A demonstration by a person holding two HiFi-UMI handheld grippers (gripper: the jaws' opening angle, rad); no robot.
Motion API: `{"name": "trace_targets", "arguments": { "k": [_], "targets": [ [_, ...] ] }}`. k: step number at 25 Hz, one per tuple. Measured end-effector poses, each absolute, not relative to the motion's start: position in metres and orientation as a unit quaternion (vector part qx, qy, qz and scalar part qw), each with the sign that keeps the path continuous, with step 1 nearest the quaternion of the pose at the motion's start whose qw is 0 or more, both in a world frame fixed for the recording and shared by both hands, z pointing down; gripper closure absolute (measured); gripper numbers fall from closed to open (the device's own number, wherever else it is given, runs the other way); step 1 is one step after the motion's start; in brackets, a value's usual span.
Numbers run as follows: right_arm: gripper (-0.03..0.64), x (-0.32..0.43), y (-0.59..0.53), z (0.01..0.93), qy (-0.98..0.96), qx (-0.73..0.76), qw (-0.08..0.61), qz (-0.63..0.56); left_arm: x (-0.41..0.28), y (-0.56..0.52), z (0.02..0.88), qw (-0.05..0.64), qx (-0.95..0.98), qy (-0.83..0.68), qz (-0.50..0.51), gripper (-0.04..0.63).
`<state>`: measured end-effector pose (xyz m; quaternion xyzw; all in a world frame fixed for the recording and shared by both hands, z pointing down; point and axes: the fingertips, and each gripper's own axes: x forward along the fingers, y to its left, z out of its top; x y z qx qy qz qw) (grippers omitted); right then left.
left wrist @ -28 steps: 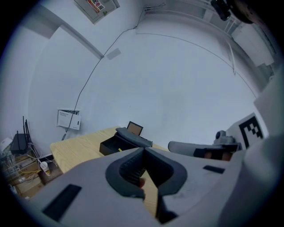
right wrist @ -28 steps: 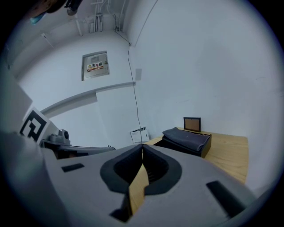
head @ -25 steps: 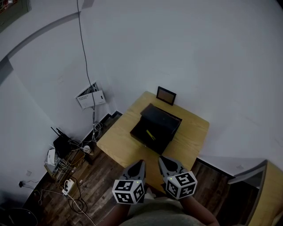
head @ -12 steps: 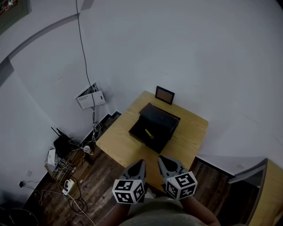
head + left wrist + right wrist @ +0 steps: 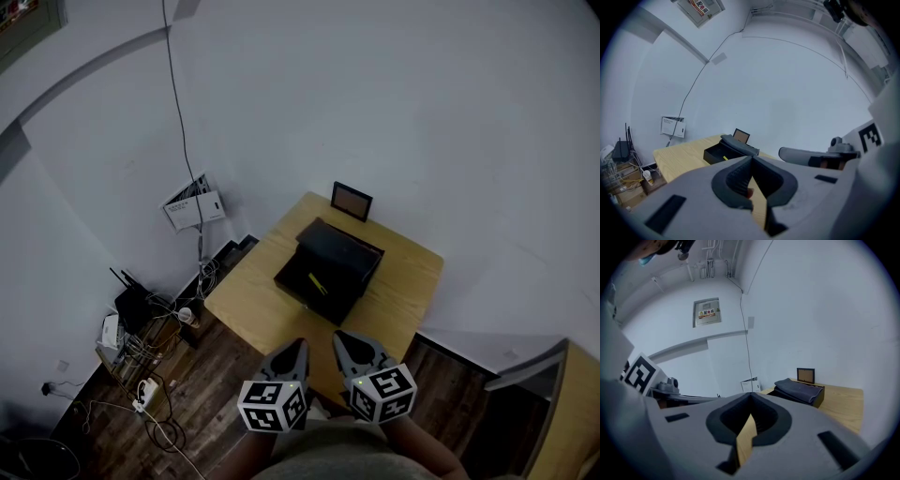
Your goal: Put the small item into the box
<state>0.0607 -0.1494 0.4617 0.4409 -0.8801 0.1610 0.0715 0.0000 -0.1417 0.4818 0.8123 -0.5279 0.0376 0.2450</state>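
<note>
A black box [image 5: 314,279] stands open on the wooden table [image 5: 253,300], its dark lid [image 5: 342,246] leaning at the far side. A small yellow item [image 5: 319,284] lies inside the box. The left gripper view also catches the box [image 5: 717,153] and yellow item [image 5: 724,158]. Both grippers hover near the table's front edge, well short of the box. My left gripper [image 5: 300,345] is shut and holds nothing, its tips meeting [image 5: 752,158]. My right gripper [image 5: 342,337] is likewise shut and empty [image 5: 751,394], and past it shows the box [image 5: 799,392].
A small picture frame [image 5: 352,201] stands at the table's far edge against the white wall. Left of the table, on the dark floor, lie a router [image 5: 129,305], cables and small boxes. A wall panel with papers [image 5: 192,204] hangs low. Wooden furniture [image 5: 572,403] stands at the right.
</note>
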Motion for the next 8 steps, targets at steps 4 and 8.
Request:
{"name": "trace_targets", "arguments": {
  "k": [4, 8],
  "targets": [
    [0.617, 0.0605, -0.1511, 0.4613, -0.88, 0.44, 0.071, 0.163, -0.0004, -0.1426, 0.4814, 0.247, 0.811, -0.529, 0.038, 0.592],
    [0.617, 0.0598, -0.1529, 0.4623, -0.881, 0.438, 0.071, 0.164, 0.0001, -0.1452, 0.481, 0.245, 0.811, -0.529, 0.037, 0.592]
  ]
}}
